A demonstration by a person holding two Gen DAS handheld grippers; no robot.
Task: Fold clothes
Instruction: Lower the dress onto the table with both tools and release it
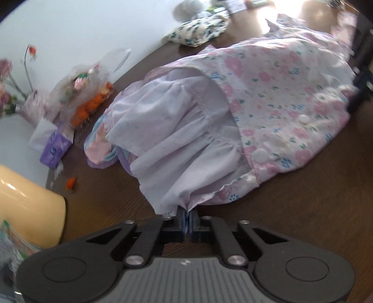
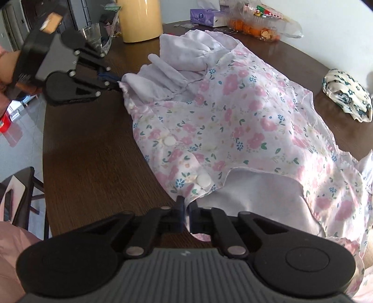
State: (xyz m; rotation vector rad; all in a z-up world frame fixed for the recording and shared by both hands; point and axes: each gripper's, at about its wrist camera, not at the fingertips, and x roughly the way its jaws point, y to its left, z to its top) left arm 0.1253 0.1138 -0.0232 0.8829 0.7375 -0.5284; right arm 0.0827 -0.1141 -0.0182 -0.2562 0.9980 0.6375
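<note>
A floral garment (image 2: 244,121) lies spread on a dark wooden table (image 2: 93,151), pink and blue flowers on white, with its pale lilac lining (image 1: 177,130) turned out at one end and white buttons (image 2: 169,141) along its near edge.

The left gripper (image 1: 187,213) has its jaws closed on a bunched edge of the lining — the cloth gathers into a pinch right at the blue fingertips. In the right wrist view the same gripper shows at the far left, touching the garment's far corner, with a hand (image 2: 7,67) behind it.

The right gripper (image 2: 185,209) is closed too, clamped on the garment's near hem just beside the lowest button (image 2: 203,180).

Far across the table lies a second, folded cloth (image 2: 347,93) with dark blue flowers, well apart from the garment. A cream jar (image 2: 139,18) stands at the far left, a clear glass (image 2: 92,35) beside it. Further right along the far edge sit a purple tissue box (image 2: 205,16) and a clear bag (image 2: 268,21) holding something orange. In the left wrist view a vase of pink flowers (image 1: 9,91) stands by the white wall — blurred.
</note>
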